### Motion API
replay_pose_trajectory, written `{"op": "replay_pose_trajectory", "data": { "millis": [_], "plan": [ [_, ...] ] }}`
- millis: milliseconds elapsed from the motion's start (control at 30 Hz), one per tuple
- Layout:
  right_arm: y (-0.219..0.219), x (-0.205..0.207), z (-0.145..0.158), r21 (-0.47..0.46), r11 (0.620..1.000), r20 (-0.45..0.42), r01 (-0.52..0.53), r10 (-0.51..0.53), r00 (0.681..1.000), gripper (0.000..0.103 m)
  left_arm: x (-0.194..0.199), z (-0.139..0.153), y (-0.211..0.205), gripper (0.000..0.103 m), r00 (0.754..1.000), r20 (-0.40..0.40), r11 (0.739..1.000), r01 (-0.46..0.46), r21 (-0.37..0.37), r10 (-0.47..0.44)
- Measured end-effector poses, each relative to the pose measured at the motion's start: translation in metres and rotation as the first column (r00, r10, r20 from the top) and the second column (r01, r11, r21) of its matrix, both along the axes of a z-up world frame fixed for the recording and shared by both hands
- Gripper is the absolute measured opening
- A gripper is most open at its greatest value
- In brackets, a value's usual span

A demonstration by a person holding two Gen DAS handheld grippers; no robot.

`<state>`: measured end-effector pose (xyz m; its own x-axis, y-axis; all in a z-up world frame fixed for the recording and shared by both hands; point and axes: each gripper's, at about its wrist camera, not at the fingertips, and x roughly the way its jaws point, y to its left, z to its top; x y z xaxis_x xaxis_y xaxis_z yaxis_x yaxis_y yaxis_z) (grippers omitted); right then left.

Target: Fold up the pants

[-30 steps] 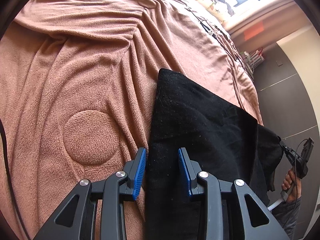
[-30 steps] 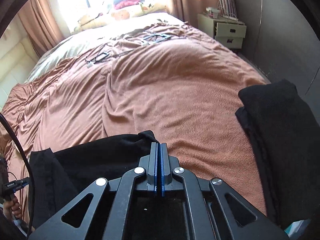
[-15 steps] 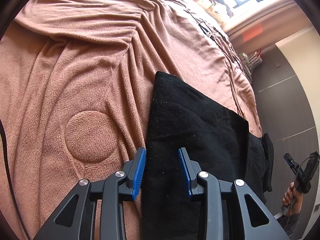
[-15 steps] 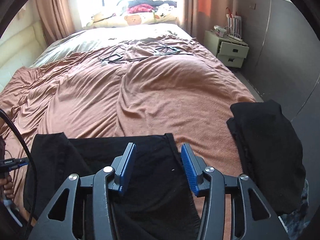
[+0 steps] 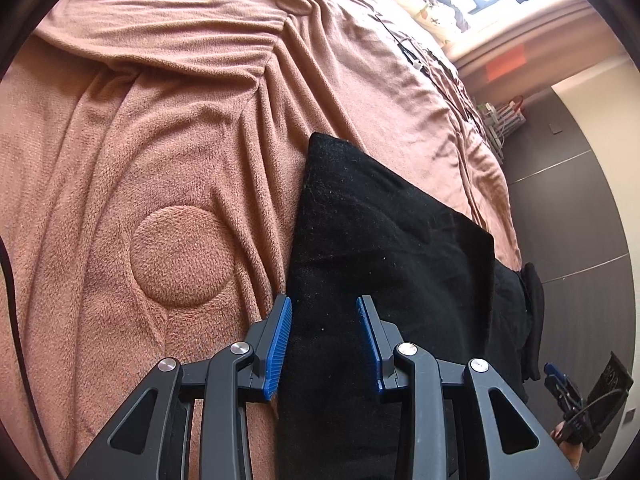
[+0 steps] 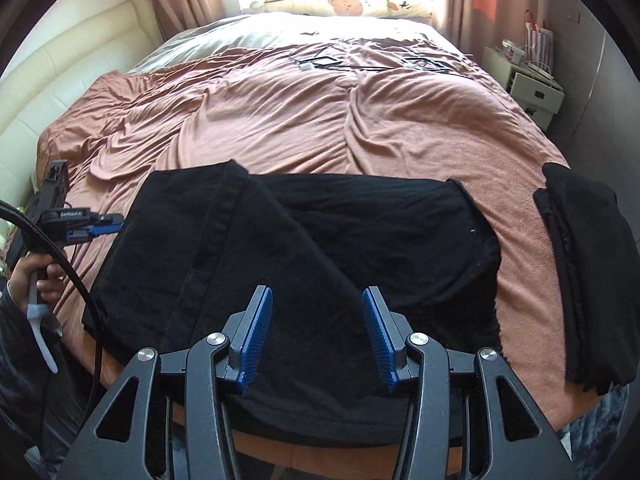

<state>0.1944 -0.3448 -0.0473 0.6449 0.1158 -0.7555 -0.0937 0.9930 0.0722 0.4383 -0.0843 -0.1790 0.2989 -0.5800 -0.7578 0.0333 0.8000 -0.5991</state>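
Observation:
Black pants (image 6: 360, 220) lie folded across the near edge of a brown blanket (image 6: 320, 112), one layer lapped diagonally over the other. My right gripper (image 6: 317, 292) hovers open above their middle, nothing between its blue pads. My left gripper (image 5: 324, 304) is open over the pants' (image 5: 380, 220) left edge, with the cloth flat beneath it. From the right wrist, the left gripper (image 6: 96, 228) shows at the pants' left end, held by a hand (image 6: 36, 276). The right gripper (image 5: 560, 384) appears small at the lower right of the left wrist view.
A second folded black garment (image 6: 580, 260) lies at the bed's right edge. Cables (image 6: 320, 62) and pillows (image 6: 348, 4) are at the far end. A white nightstand (image 6: 528, 84) stands at the right and a cream padded panel (image 6: 60, 72) at the left.
My right gripper has opened, let go of the pants' corner and drawn back, so the folded pants now lie whole before it. The left gripper has kept still.

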Motion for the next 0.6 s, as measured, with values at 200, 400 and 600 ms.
{"op": "replay_pose_trajectory", "data": {
  "millis": [200,400,600],
  "plan": [
    [0.038,-0.009,-0.014,-0.019,0.996,-0.035,-0.090,0.090,0.995,0.046,0.000,-0.005,0.005,0.035,0.999,-0.038,0.999,-0.016,-0.042,0.014],
    [0.064,-0.003,-0.030,-0.051,0.990,-0.084,-0.134,0.129,0.988,0.051,0.001,-0.006,0.010,0.035,0.998,-0.054,0.996,-0.027,-0.084,0.022],
    [0.085,0.002,-0.037,-0.058,0.985,-0.094,-0.162,0.156,0.983,0.051,0.002,-0.001,0.015,0.035,0.999,-0.047,0.992,-0.030,-0.123,0.024]
  ]
}}
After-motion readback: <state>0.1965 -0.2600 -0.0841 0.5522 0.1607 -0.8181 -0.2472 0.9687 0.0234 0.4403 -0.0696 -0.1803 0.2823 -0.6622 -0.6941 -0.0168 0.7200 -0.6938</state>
